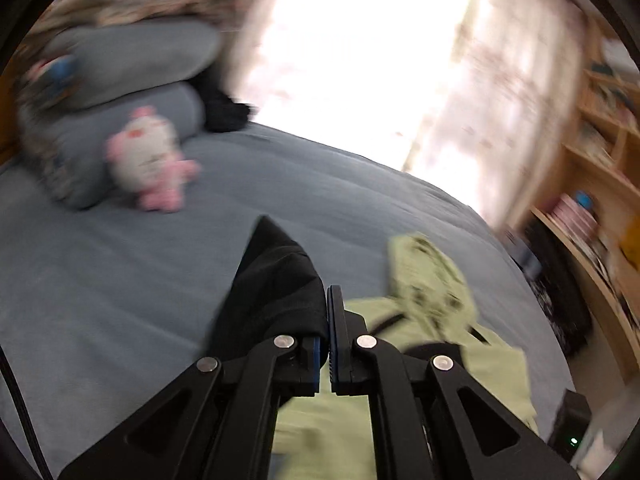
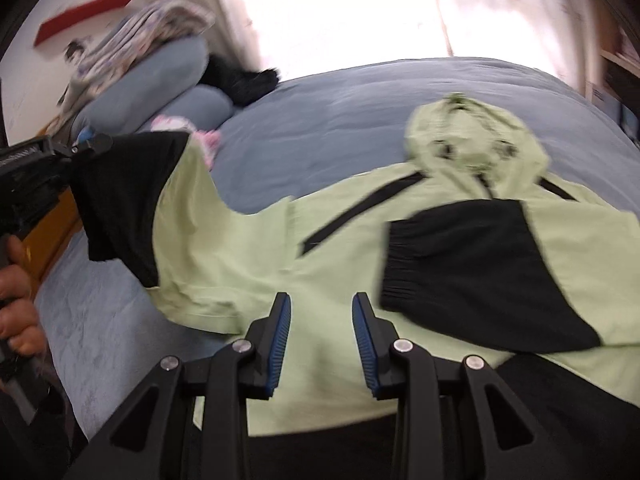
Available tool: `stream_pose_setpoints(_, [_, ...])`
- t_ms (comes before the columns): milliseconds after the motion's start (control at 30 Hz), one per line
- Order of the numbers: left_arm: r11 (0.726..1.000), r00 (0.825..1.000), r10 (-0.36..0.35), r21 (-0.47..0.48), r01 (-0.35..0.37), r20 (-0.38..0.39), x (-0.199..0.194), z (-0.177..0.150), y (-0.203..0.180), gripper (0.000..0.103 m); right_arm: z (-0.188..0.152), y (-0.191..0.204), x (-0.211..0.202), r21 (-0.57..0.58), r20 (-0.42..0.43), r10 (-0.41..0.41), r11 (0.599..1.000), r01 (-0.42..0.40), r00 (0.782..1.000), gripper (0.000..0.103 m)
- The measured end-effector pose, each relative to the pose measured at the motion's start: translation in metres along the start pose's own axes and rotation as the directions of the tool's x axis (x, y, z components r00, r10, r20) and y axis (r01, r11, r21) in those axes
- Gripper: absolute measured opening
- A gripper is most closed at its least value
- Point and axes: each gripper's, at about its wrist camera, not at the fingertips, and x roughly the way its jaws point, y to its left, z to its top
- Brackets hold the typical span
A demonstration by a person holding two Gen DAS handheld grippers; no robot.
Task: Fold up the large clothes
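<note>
Motion blur smears the plush toy (image 1: 146, 160) and the shelves (image 1: 596, 184), so nothing on them reads. The black sleeve cuff (image 1: 276, 284) hides one finger of the left gripper (image 1: 325, 322). The jacket's (image 2: 248, 256) hem runs off the bottom edge.

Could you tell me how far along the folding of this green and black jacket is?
Done: one black-cuffed sleeve already lies folded across the jacket. In hand: the left claw is shut on the other sleeve's black cuff, lifted off the bed. The right claw is open, holding nothing. Left: laying that sleeve across and folding the body and hood.
</note>
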Motion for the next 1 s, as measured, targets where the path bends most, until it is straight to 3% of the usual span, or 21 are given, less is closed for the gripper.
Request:
stream_pose_setpoints(167, [0.985,0.99,-0.072,0.149,0.09,-0.118,0.038,-0.038,-0.102,0.001,-0.008,-0.06,-0.03,0.091,0.029,-0.052,0.995,0.049,0.998,0.032])
stream_pose_setpoints(233, [0.976,0.978,-0.083,0.181,0.118,-0.191,0.054,-0.062,-0.133,0.001,-0.014,-0.083,-0.038,0.125,0.029,-0.077,0.989,0.073,0.997,0.032])
stream_pose_setpoints(300, [0.97,0.953,-0.092,0.191,0.151,-0.288,0.079,-0.093,-0.157,0.001,-0.02,-0.107,-0.044,0.162,0.02,-0.096,0.983,0.091,0.995,0.032])
stream_pose_setpoints(400, [0.964,0.92,-0.072,0.21,0.163,-0.385,0.104,-0.134,-0.18,0.001,-0.031,-0.134,-0.05,0.195,-0.002,-0.117,0.974,0.115,0.993,0.032])
stream_pose_setpoints(467, [0.961,0.908,-0.051,0.228,0.158,-0.416,0.111,-0.157,-0.186,0.001,-0.036,-0.147,-0.052,0.207,-0.014,-0.121,0.971,0.122,0.992,0.032])
stream_pose_setpoints(567, [0.955,0.882,-0.042,0.241,0.173,-0.469,0.119,-0.179,-0.186,0.008,-0.041,-0.159,-0.052,0.219,-0.032,-0.107,0.969,0.111,0.994,0.032])
stream_pose_setpoints(667, [0.951,0.858,-0.091,0.212,0.226,-0.505,0.109,-0.183,-0.18,0.037,-0.04,-0.162,-0.052,0.215,-0.036,-0.068,0.974,0.074,0.997,0.032])
stream_pose_setpoints(733, [0.947,0.846,-0.143,0.176,0.267,-0.514,0.091,-0.18,-0.174,0.074,-0.038,-0.158,-0.052,0.2,-0.029,-0.039,0.979,0.044,0.999,0.032])
stream_pose_setpoints(833, [0.94,0.84,-0.212,0.13,0.314,-0.5,0.07,-0.167,-0.159,0.08,-0.032,-0.148,-0.052,0.167,-0.024,0.004,0.986,0.0,1.0,0.035])
stream_pose_setpoints(867, [0.939,0.839,-0.223,0.121,0.321,-0.496,0.062,-0.161,-0.153,0.08,-0.029,-0.142,-0.052,0.151,-0.021,0.023,0.988,-0.02,1.0,0.043])
stream_pose_setpoints(900, [0.942,0.845,-0.223,0.116,0.316,-0.486,0.053,-0.157,-0.145,0.08,-0.025,-0.136,-0.051,0.133,-0.015,0.037,0.99,-0.035,0.999,0.05])
stream_pose_setpoints(1000, [0.955,0.866,-0.206,0.099,0.28,-0.456,0.038,-0.144,-0.122,0.08,-0.016,-0.118,-0.049,0.078,-0.003,0.065,0.995,-0.065,0.998,0.058])
